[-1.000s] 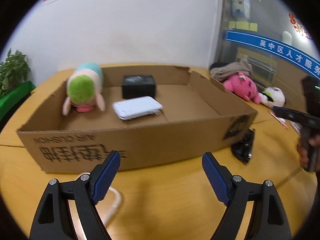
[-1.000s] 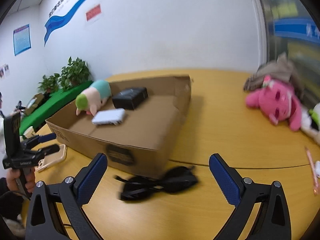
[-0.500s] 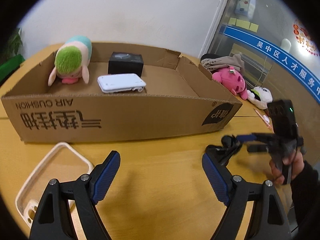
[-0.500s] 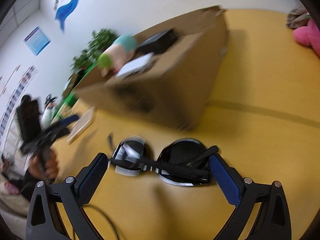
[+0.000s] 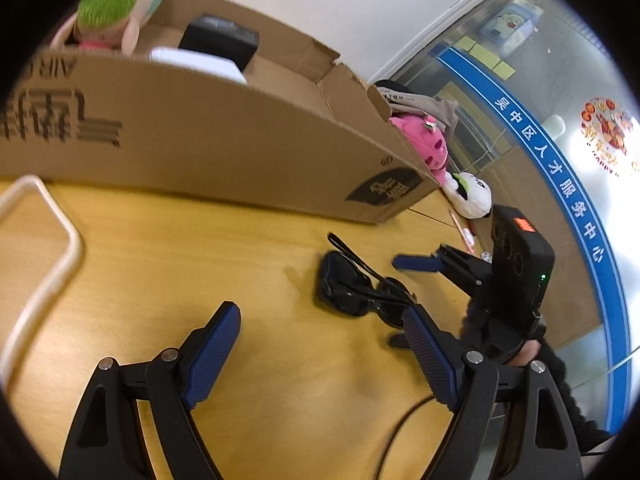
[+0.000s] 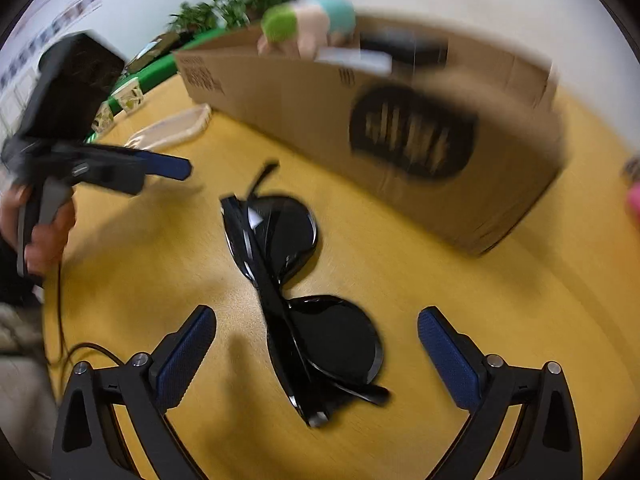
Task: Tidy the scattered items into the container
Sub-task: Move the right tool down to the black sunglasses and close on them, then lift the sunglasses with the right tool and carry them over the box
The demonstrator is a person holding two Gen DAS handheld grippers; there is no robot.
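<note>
White rectangular plastic frame (image 5: 38, 256) flat on yellow wooden table (image 5: 200, 260), at left edge of left wrist view. Brown cardboard box (image 5: 240, 136) behind it holds green-haired plush toy (image 5: 108, 12), black box (image 5: 218, 38), white flat case (image 5: 200, 64). Left gripper (image 5: 324, 356) released, jaws wide, hovering over bare tabletop. Folded black sunglasses (image 6: 296, 292) lie on table just in front of box's corner. Right gripper (image 6: 316, 356) released, jaws wide, straddling sunglasses' near lens without touching. Pink plush (image 5: 428, 144) past box.

Carton (image 6: 304, 104) print motion-blurred, unreadable; phone case (image 5: 36, 248) perhaps, edge-cropped.
</note>
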